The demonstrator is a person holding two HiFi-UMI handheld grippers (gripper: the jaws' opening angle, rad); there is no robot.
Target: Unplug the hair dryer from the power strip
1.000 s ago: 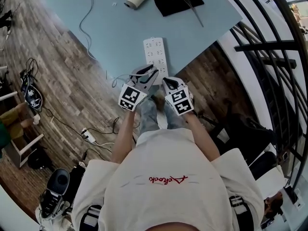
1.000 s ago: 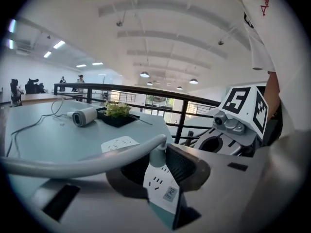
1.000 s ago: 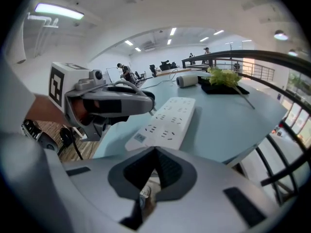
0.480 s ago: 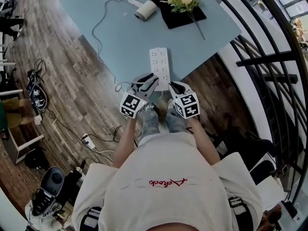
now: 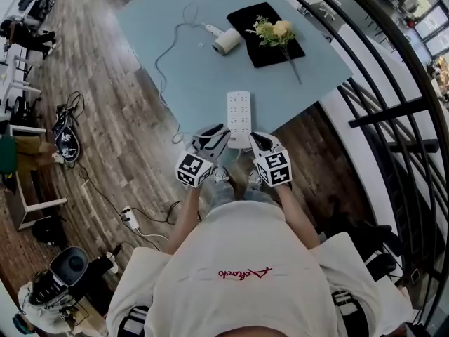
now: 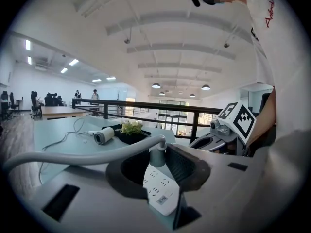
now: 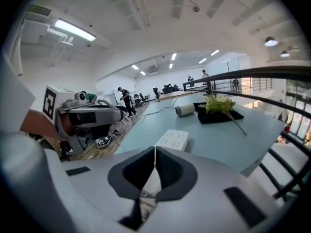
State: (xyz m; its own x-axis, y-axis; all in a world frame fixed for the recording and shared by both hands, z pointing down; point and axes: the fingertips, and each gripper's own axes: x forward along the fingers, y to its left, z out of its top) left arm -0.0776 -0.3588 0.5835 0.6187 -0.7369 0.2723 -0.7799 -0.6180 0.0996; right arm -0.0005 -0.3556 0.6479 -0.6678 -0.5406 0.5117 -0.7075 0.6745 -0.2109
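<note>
While my left gripper (image 5: pixel 212 137) is clamping the plug (image 6: pixel 156 155) of the hair dryer (image 5: pixel 225 41) at the power strip (image 5: pixel 239 109) near the edge of the table (image 5: pixel 168 20), my right gripper (image 5: pixel 261 142) is hovering closed and empty beside it, so I am planning a straight pull, bracing the strip if it lifts.

HEAD VIEW: power strip (image 5: pixel 239 109) near end partly covered by left gripper (image 5: pixel 223 130) and right gripper (image 5: pixel 254 137) | LEFT GRIPPER VIEW: plug (image 6: pixel 157 158) prongs hidden between jaws; seating in strip cannot be told; cable (image 6: pixel 73 155) cut off at left edge | RIGHT GRIPPER VIEW: distant people (image 7: pixel 125 100) too small to tell
</note>
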